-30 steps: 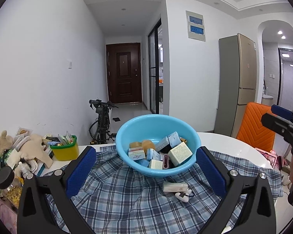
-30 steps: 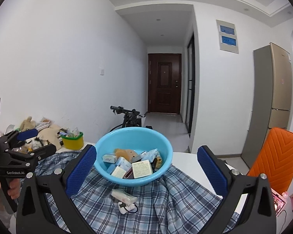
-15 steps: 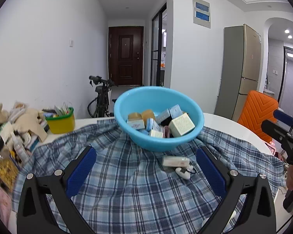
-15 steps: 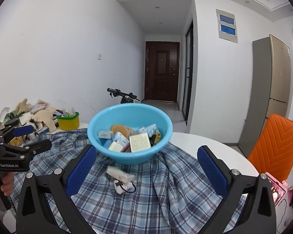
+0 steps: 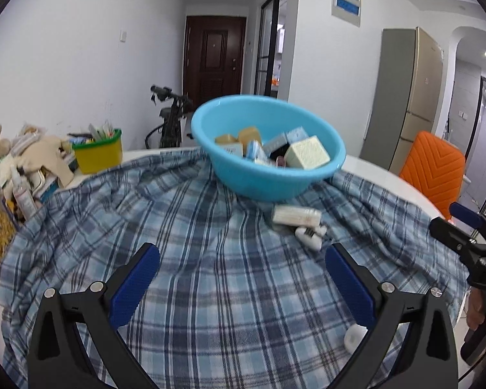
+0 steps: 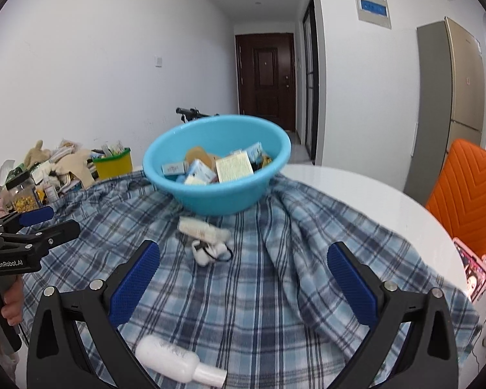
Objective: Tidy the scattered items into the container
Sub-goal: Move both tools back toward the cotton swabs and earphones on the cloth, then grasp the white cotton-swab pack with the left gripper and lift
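A light blue basin (image 5: 269,149) (image 6: 217,165) holding several small boxes sits on a blue plaid cloth (image 5: 210,259) (image 6: 275,275) over a white round table. In front of it lie a white rectangular packet (image 5: 296,215) (image 6: 202,228) and a small white charger with a cable (image 5: 309,235) (image 6: 209,253). A white bottle (image 6: 178,361) (image 5: 354,338) lies on the cloth's near edge. My left gripper (image 5: 243,287) is open and empty above the cloth. My right gripper (image 6: 244,283) is open and empty, short of the charger.
A yellow tub (image 5: 97,150) (image 6: 113,162), soft toys (image 5: 39,155), bottles and a jar crowd the table's left side. An orange chair (image 5: 432,170) (image 6: 469,194) stands at the right. A phone (image 6: 473,274) lies at the table's right edge.
Both grippers have pulled back and risen away from the basin, tilting down. More cloth and the white bottle have come into view. Both stay open.
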The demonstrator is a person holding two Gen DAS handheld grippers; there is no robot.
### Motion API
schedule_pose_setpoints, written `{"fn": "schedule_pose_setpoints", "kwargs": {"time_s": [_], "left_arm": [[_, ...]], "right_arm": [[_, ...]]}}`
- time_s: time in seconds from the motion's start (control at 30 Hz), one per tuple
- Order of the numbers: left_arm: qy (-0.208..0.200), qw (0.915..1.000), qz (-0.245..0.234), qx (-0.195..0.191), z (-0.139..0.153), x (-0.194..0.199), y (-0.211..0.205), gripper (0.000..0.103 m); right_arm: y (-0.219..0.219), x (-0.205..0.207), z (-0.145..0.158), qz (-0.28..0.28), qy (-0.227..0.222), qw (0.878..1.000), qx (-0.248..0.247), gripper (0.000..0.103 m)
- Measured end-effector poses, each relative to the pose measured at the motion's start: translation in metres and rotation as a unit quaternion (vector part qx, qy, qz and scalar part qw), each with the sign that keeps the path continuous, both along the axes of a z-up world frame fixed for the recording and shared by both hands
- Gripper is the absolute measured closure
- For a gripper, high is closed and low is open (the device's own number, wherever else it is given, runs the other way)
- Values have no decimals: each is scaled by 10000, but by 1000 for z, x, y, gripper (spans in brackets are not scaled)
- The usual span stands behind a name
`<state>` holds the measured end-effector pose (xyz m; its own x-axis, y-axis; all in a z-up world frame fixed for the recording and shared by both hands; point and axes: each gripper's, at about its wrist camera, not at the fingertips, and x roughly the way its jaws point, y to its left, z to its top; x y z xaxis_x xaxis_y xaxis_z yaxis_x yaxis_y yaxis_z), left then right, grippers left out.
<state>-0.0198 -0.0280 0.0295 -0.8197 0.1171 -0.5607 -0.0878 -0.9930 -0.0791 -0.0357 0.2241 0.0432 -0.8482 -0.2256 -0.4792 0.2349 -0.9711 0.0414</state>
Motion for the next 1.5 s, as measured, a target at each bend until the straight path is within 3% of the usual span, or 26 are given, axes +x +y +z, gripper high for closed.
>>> {"fn": "schedule_pose_setpoints", "kwargs": {"time_s": [0.37, 0.93, 1.13, 1.23, 1.5], "left_arm": [[-491, 9988, 57, -14, -36, 4, -4, 0], [-906, 9958, -105, -9, -57, 3, -2, 0], [-958, 9934, -578, -238, -48, -24, 16, 0], [-1041, 9907, -861, -131, -46, -42, 24, 0], [-1282, 9839, -1208, -312, -53, -89, 52, 0]], "right_arm": [[5, 2, -29, -66, -387, 9992, -40, 0], [10, 7, -57, -79, -805, 9967, -63, 0], [7, 5, -55, 17, -796, 9968, 11, 0], [4, 3, -54, 55, -778, 9969, 60, 0], [-1, -6, -56, 81, -794, 9966, 206, 0]]}}
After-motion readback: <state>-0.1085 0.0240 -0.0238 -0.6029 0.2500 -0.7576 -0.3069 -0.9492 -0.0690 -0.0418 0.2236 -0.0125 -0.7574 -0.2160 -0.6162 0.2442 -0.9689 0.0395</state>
